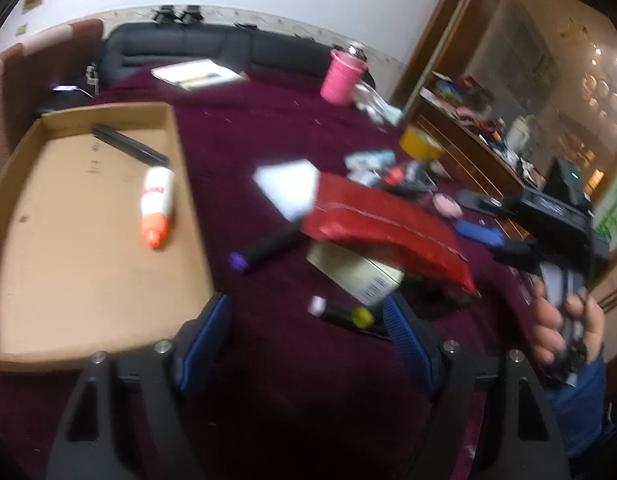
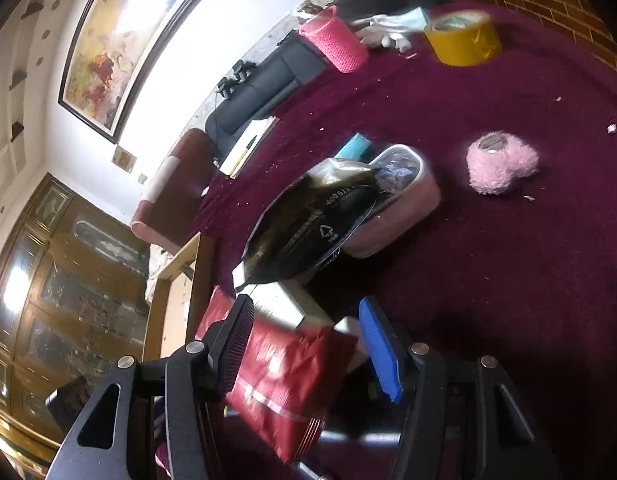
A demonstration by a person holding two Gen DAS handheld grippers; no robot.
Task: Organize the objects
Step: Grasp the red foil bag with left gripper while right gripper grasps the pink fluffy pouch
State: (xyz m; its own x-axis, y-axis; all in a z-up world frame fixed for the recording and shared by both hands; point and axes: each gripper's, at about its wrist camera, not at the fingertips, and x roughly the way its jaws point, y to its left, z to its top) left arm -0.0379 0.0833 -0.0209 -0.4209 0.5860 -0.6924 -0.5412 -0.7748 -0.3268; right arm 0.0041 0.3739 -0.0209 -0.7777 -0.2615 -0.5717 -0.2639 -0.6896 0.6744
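A shallow cardboard box [image 1: 12,184] lies on the maroon table at the left; a white tube with an orange cap [image 1: 156,208] and a black strip [image 1: 128,144] lie in it. My left gripper [image 1: 308,320] is open and empty above the cloth, beside a yellow-capped marker [image 1: 344,314]. A purple-capped black marker [image 1: 264,248] lies further off. A red pouch [image 1: 384,232] rests on a white carton [image 1: 356,276]. My right gripper [image 2: 308,344] is open over the red pouch [image 2: 292,376], its jaws on either side. A black foil bag [image 2: 308,224] leans on a pink case [image 2: 396,208].
A pink cup [image 1: 342,76], a yellow tape roll [image 2: 464,38], a fluffy pink item [image 2: 502,162], a white paper [image 1: 288,188] and a notebook [image 1: 196,74] lie on the table. A wooden cabinet [image 1: 468,152] stands at the right. The box's edge [image 2: 176,280] is left of the right gripper.
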